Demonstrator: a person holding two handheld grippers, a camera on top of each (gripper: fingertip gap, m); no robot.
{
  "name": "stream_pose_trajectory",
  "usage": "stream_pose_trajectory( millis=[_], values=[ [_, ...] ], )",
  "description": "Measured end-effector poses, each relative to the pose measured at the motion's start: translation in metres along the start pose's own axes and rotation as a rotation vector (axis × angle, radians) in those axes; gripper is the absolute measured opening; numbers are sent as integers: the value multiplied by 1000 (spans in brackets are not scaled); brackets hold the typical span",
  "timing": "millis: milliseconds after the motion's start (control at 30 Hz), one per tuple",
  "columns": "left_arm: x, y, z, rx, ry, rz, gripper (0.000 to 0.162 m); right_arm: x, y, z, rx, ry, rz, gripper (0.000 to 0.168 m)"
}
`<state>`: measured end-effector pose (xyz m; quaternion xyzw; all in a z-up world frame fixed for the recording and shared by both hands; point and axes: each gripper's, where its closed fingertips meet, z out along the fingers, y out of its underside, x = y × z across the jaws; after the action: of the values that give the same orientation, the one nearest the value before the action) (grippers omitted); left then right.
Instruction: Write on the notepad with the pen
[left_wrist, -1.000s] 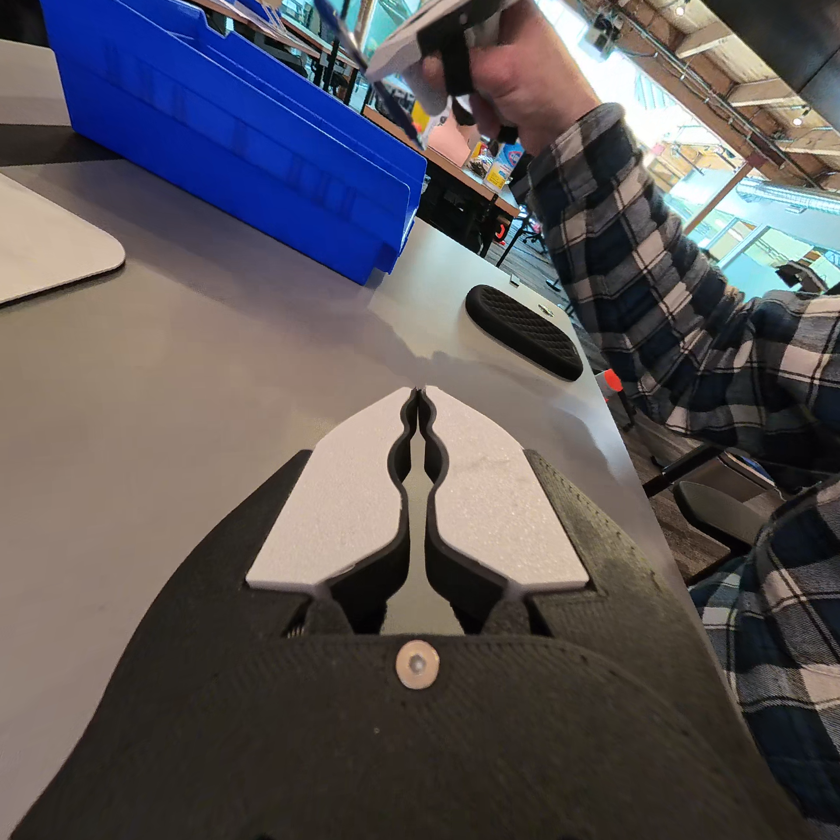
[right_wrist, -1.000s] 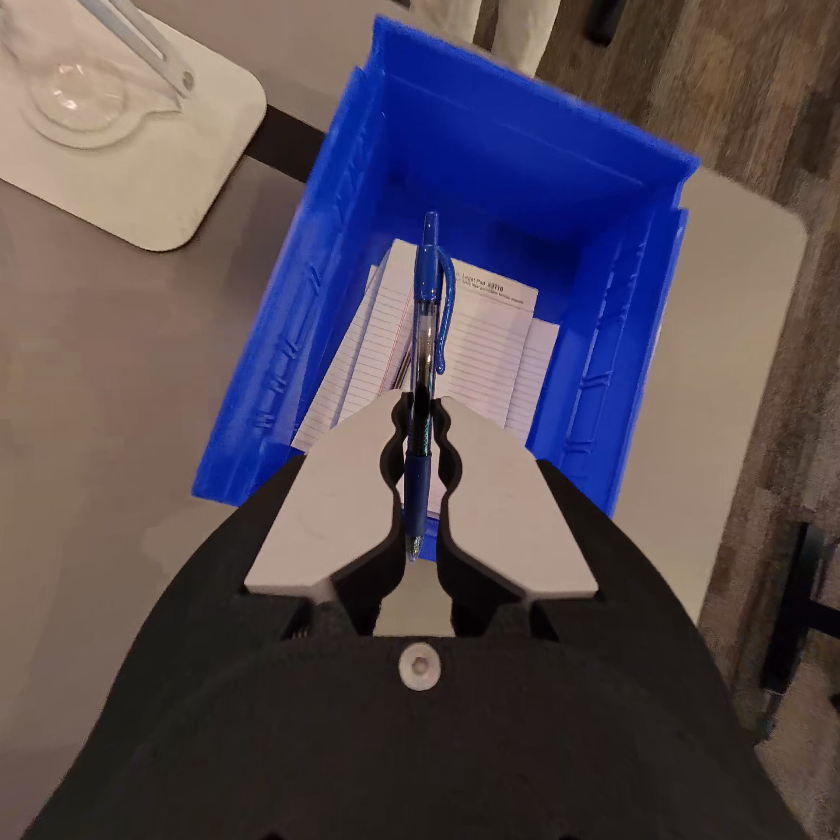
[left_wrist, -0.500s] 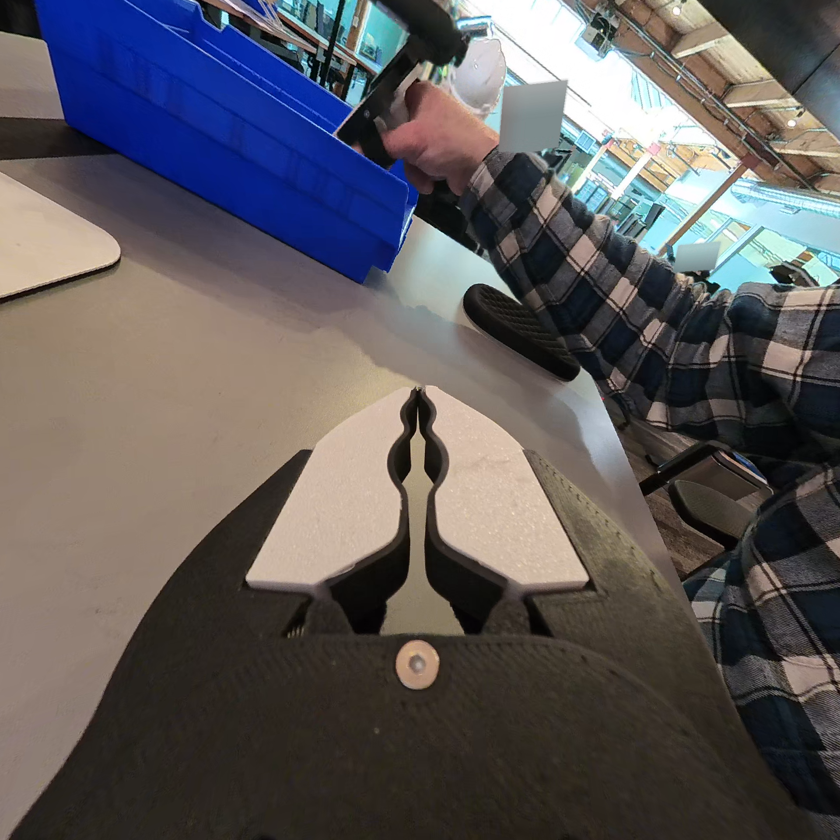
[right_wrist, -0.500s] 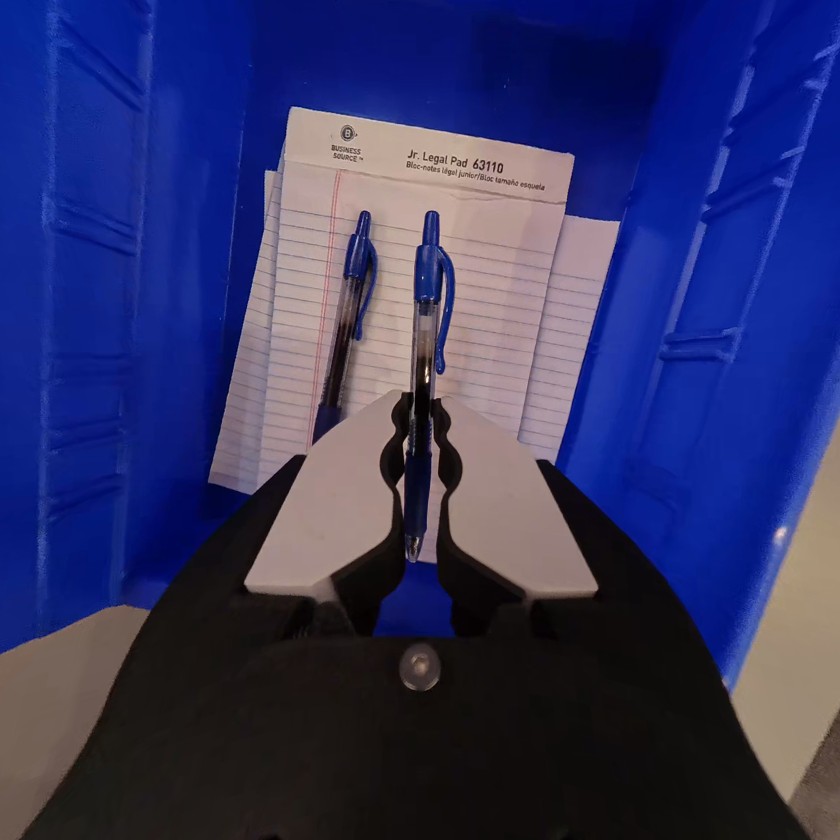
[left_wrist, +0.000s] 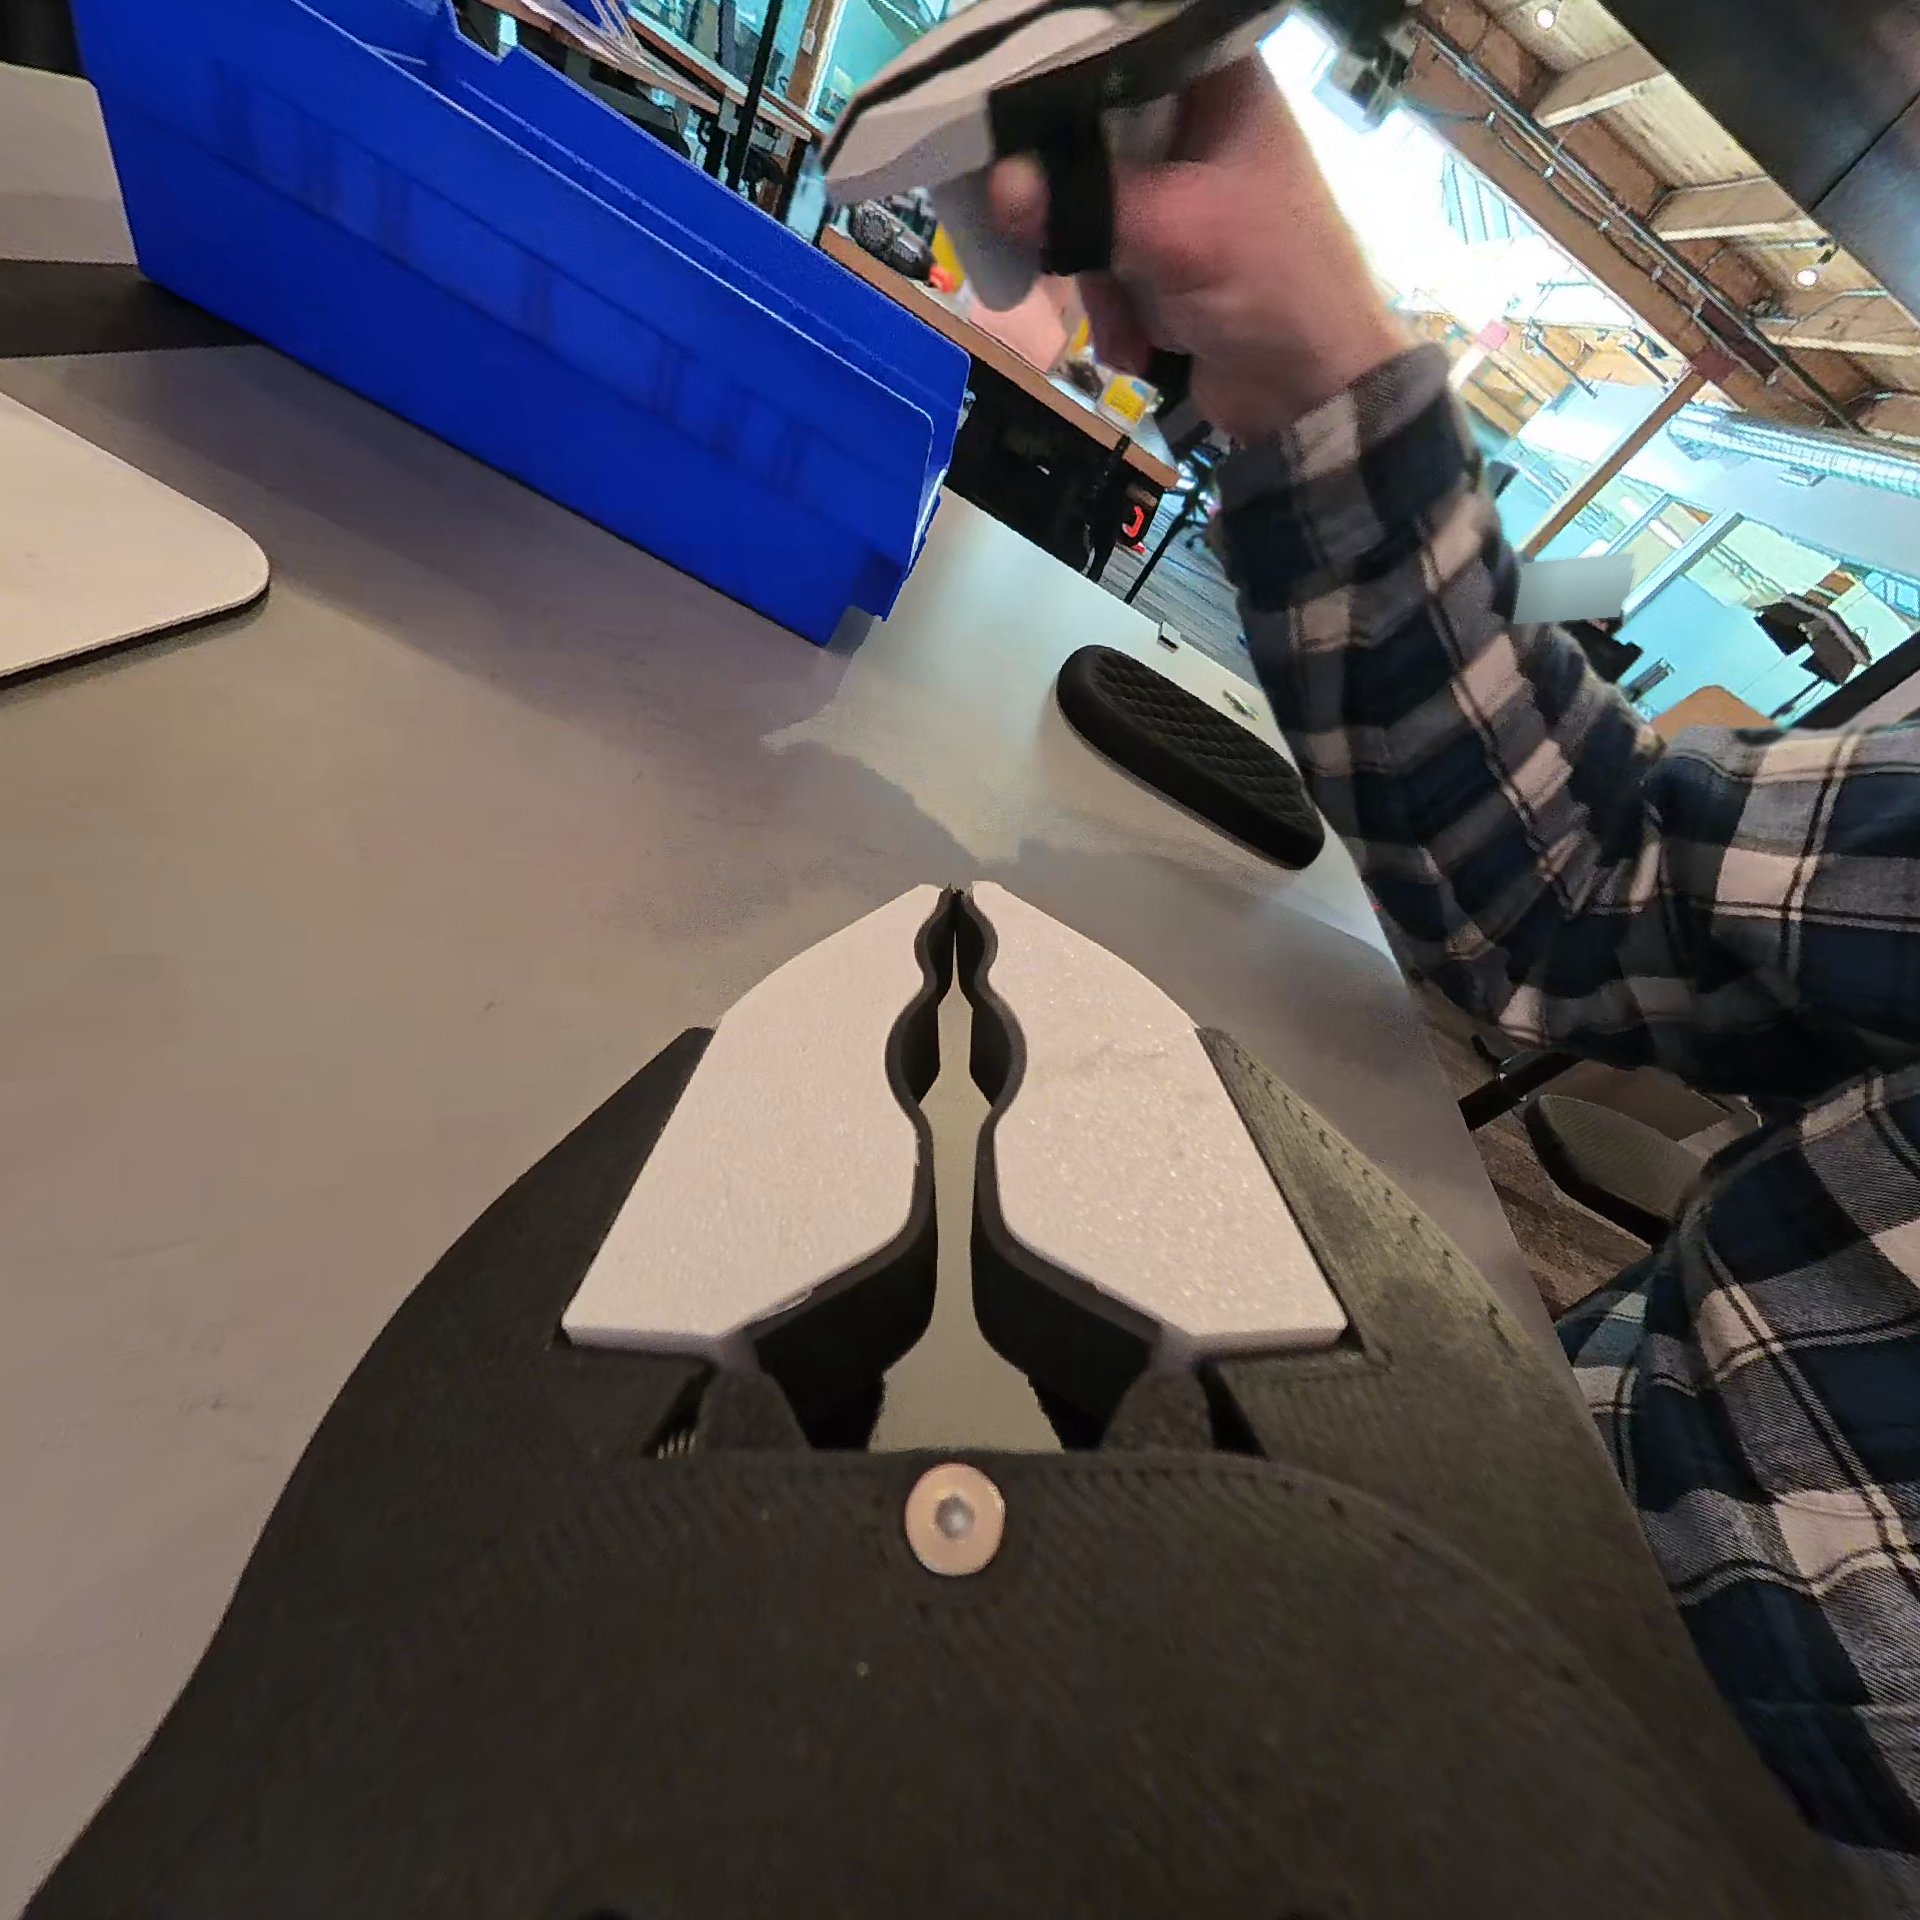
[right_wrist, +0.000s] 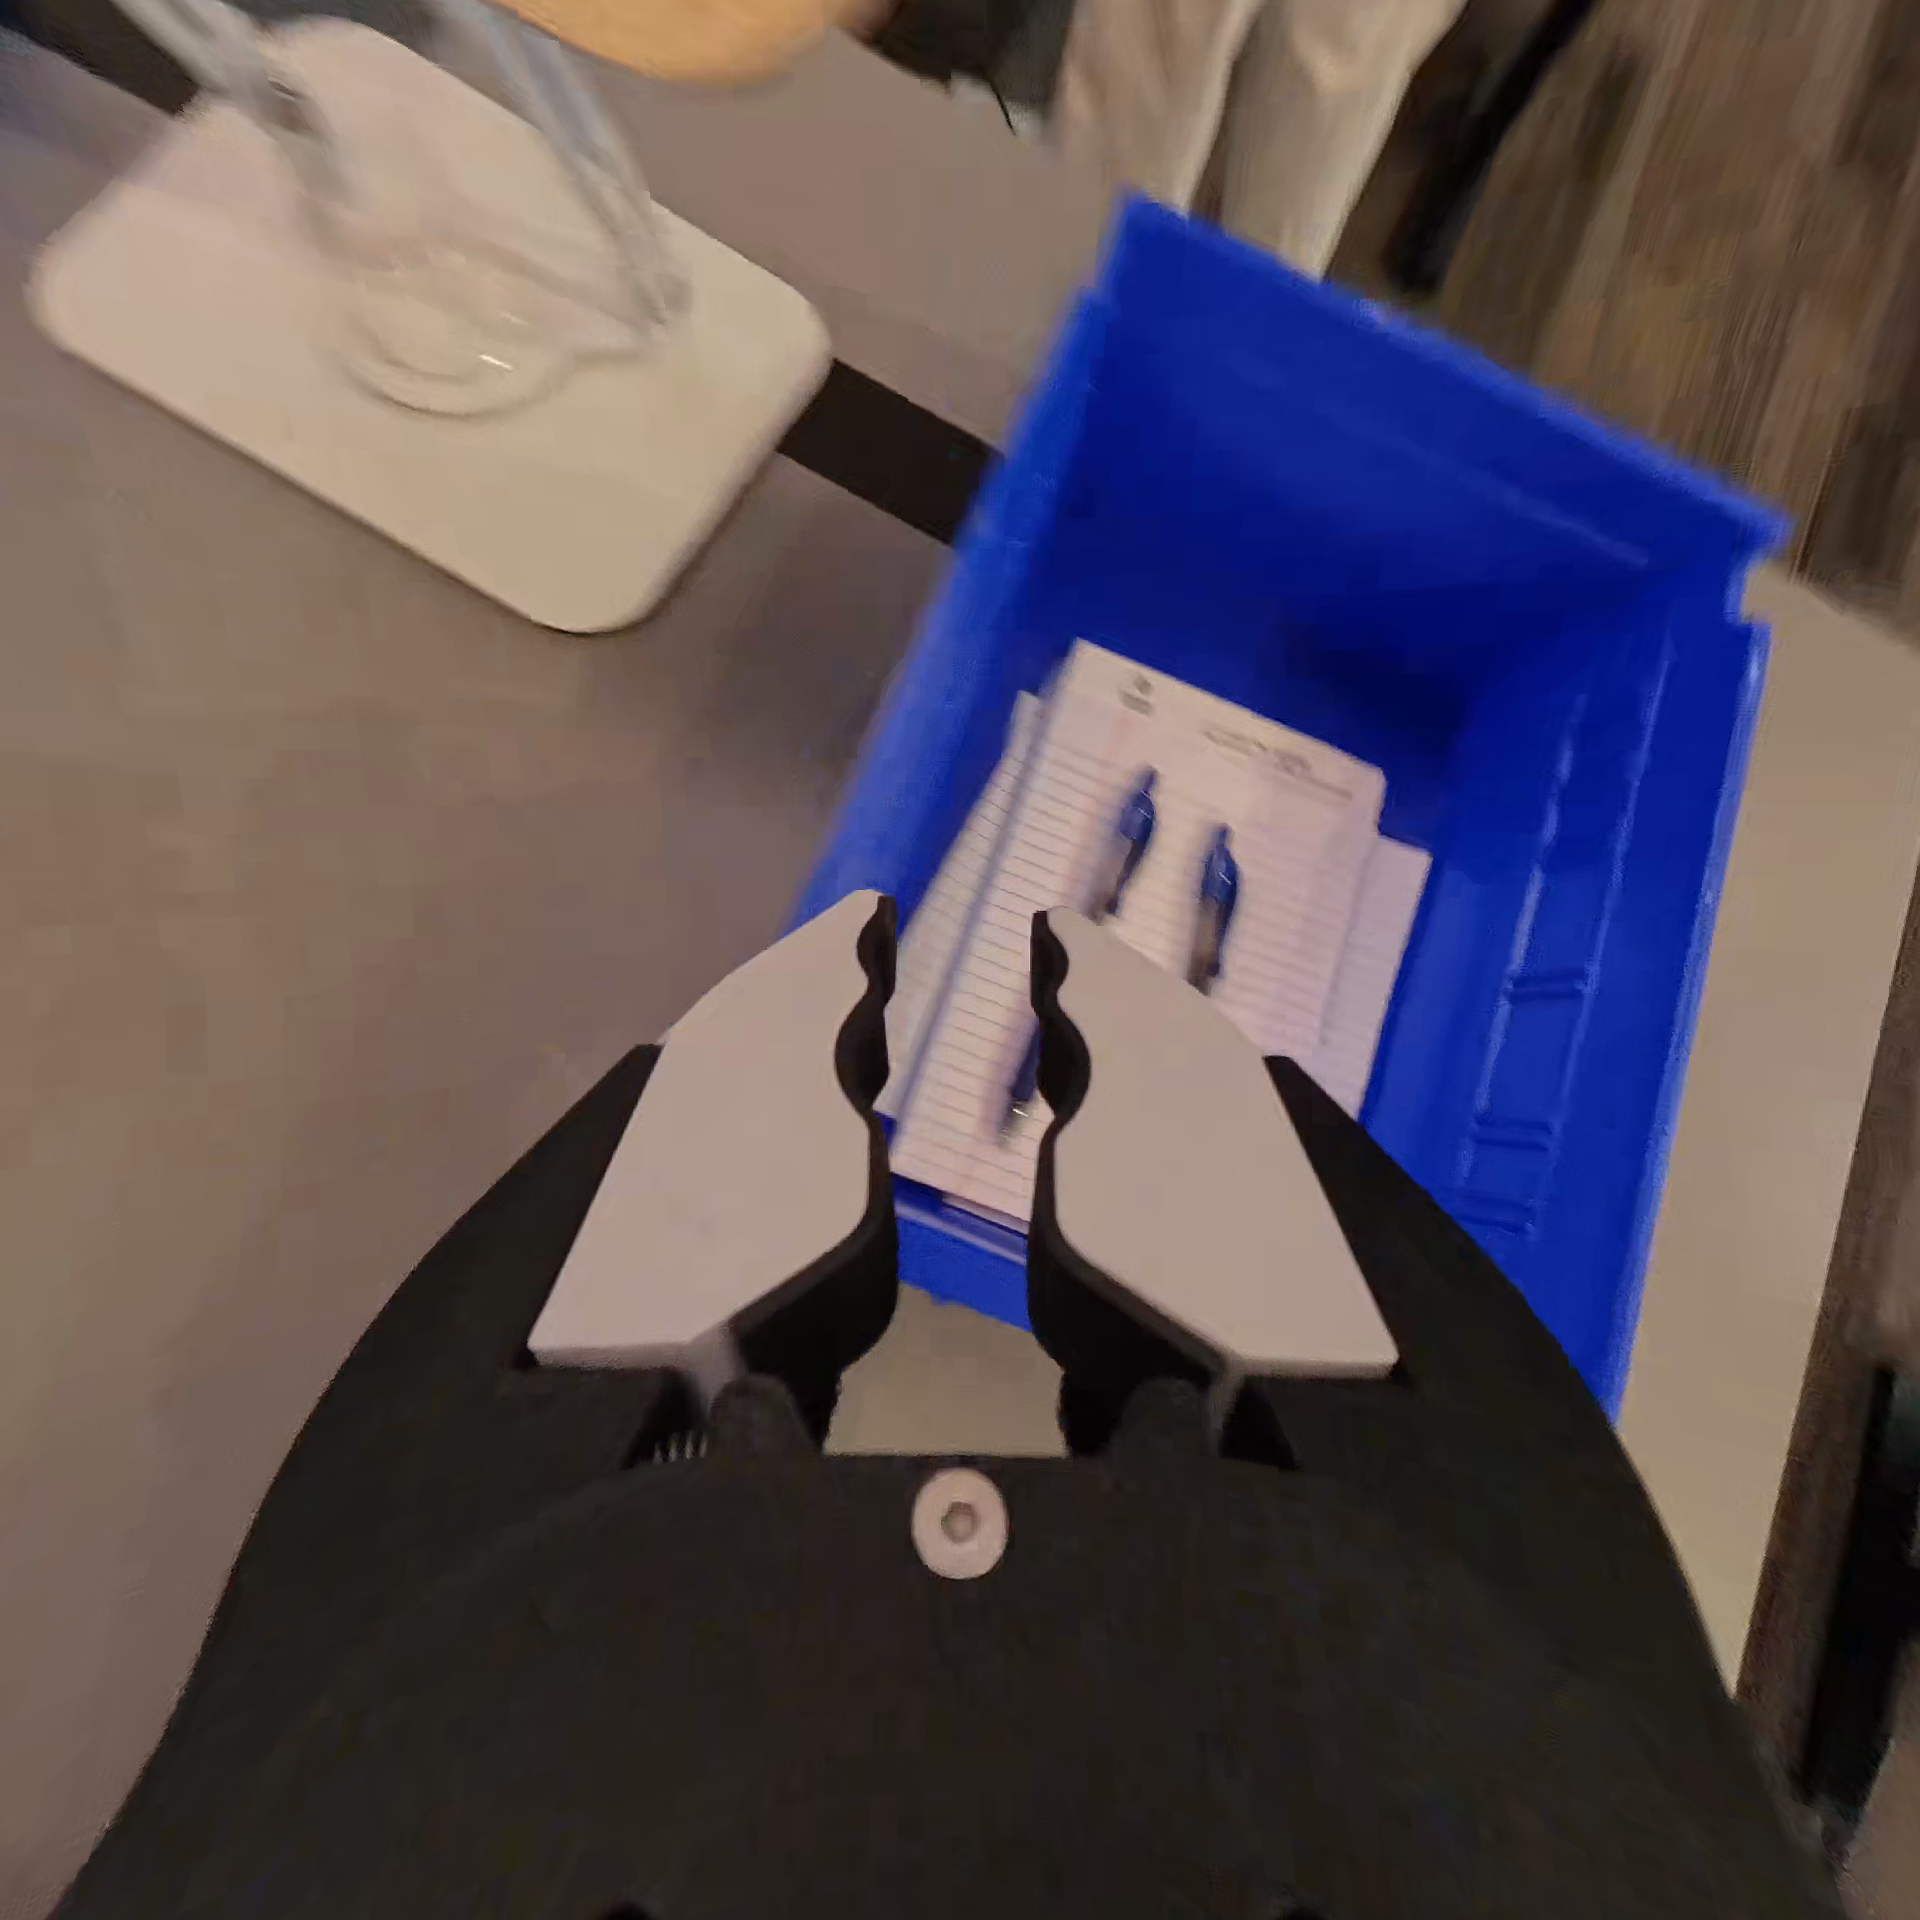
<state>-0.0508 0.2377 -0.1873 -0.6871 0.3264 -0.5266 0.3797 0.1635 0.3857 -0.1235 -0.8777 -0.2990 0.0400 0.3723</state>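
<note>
A white lined notepad (right_wrist: 1299, 935) lies in the blue bin (right_wrist: 1558, 935). Two blue pens lie on it side by side, the left pen (right_wrist: 1127, 842) and the right pen (right_wrist: 1216, 894). My right gripper (right_wrist: 961, 920) is open and empty, up above the bin's near edge; the picture is blurred. In the left wrist view it shows at the top (left_wrist: 935, 114), held in a hand. My left gripper (left_wrist: 954, 894) is shut and empty, low over the grey table (left_wrist: 416, 883), beside the bin (left_wrist: 520, 291).
A white flat stand base (right_wrist: 416, 364) with a clear glass piece sits left of the bin; its corner shows in the left wrist view (left_wrist: 94, 561). A black oval pad (left_wrist: 1184, 769) lies near the table's right edge. A plaid sleeve (left_wrist: 1507, 727) reaches over it. There is about 30 cm between the tips of the two grippers.
My right gripper went down into the bin with the pen, let it go on the notepad beside the other pen, opened, and rose back above the bin. My left gripper stayed put.
</note>
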Motion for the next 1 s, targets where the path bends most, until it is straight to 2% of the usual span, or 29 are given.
stream_pose_trajectory(
  millis=[67, 167, 333, 533, 1000],
  values=[
    [0, 0, 0, -2, -1, 2, 0, -45, -15, -13, 92, -41, -93, 23],
    [0, 0, 0, -3, -5, 7, 0, -111, -26, -16, 186, -131, -195, 8],
    [1, 0, 0, -2, -11, 17, 0, -165, -31, 14, 290, -221, -207, 4],
    [1, 1, 1, -10, -13, 26, 0, -182, -10, 57, 329, -221, -234, 0],
    [1, 3, 3, -26, -15, 27, 0, -165, 1, 63, 319, -140, -282, 5]
  ],
)
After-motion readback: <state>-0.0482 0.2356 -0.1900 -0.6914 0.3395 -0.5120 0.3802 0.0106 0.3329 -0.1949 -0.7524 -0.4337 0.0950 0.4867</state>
